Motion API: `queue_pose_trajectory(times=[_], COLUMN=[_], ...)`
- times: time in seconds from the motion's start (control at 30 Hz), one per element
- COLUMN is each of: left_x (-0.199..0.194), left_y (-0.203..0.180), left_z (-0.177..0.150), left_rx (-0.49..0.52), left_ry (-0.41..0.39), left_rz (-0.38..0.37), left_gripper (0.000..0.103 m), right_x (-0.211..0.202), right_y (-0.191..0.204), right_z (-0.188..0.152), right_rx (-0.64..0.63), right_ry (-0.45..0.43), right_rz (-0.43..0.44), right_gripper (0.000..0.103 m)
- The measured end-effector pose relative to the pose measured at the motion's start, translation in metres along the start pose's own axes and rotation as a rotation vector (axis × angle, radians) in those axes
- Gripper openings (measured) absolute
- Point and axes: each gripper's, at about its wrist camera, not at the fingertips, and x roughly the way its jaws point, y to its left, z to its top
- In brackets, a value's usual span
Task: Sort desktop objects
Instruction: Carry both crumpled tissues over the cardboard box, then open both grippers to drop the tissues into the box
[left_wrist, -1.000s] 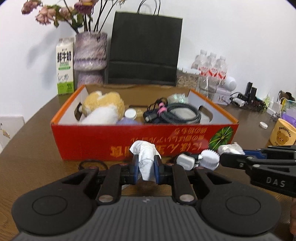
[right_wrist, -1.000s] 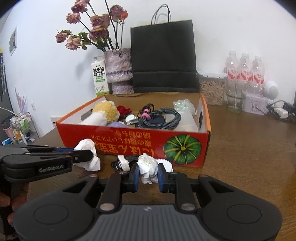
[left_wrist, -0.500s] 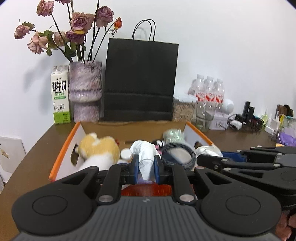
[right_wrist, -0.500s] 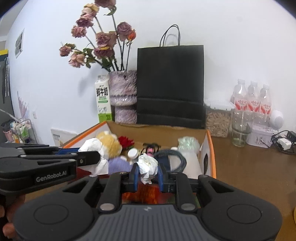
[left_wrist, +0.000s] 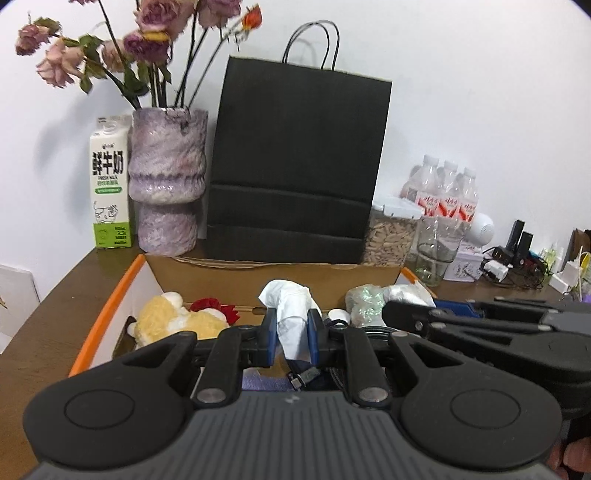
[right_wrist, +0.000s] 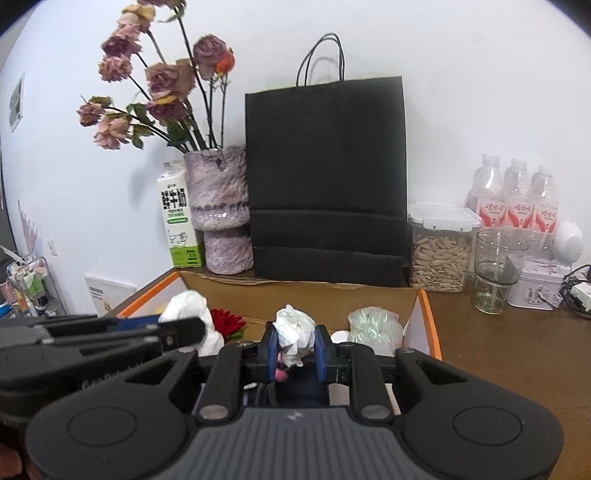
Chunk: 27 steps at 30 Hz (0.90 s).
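Left gripper (left_wrist: 291, 334) — jaws clamped on a crumpled white tissue (left_wrist: 291, 314), which sticks up between the blue pads and hangs a little below them. Right gripper (right_wrist: 295, 349) likewise pinches its own tissue wad (right_wrist: 295, 328), bunched above the pads.

Both grippers are held side by side above the open cardboard box (left_wrist: 110, 299) with the orange rim, over its near part. In the left wrist view the right gripper enters from the right, its wad showing white at its tip, next to a shiny crinkled plastic packet (left_wrist: 364, 304).

Box contents visible: a yellow-and-white plush toy (left_wrist: 173, 323) at the left, a red artificial flower (right_wrist: 227, 321) behind it, the plastic packet toward the right wall, and a dark coiled cable below the grippers — mostly hidden.

Behind the box on the brown table (right_wrist: 498, 350): a milk carton (left_wrist: 110, 184), a purple vase (left_wrist: 168, 181) of dried roses, a black paper bag (right_wrist: 327, 177). To the right: a clear container of seeds (right_wrist: 439, 254), an empty glass (right_wrist: 496, 269), three water bottles (right_wrist: 517, 203).
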Motion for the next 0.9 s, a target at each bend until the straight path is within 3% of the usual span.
queue_pose_trajectory(times=[0.5, 0.57, 0.63, 0.7, 0.8, 0.87, 0.9], left_x=[0.037, 0.034, 0.029, 0.024, 0.017, 0.011, 0.009], left_y=[0.006, 0.006, 0.005, 0.005, 0.008, 0.014, 0.017], left_z=[0.0, -0.001, -0.001, 0.001, 0.004, 0.008, 0.009], left_rx=[0.053, 0.059, 0.075, 0.088, 0.092, 0.081, 0.073], left_ry=[0.027, 0.014, -0.014, -0.036, -0.078, -0.111, -0.119], left_rz=[0.02, 0.041, 0.062, 0.098, 0.169, 0.189, 0.185], left_gripper=[0.02, 0.031, 0.056, 0.071, 0.099, 0.103, 0.103], right_x=[0.045, 0.046, 0.044, 0.041, 0.035, 0.032, 0.031], right_y=[-0.01, -0.01, -0.01, -0.012, -0.015, -0.02, -0.023], right_z=[0.0, -0.001, -0.002, -0.002, 0.001, 0.003, 0.004], right_rx=[-0.029, -0.03, -0.032, -0.03, -0.019, 0.001, 0.012], right_ry=[0.057, 0.063, 0.061, 0.057, 0.038, 0.022, 0.013], right_rz=[-0.015, -0.023, -0.021, -0.018, -0.055, -0.081, -0.09], right_gripper=[0.021, 0.024, 0.028, 0.036, 0.058, 0.087, 0.093])
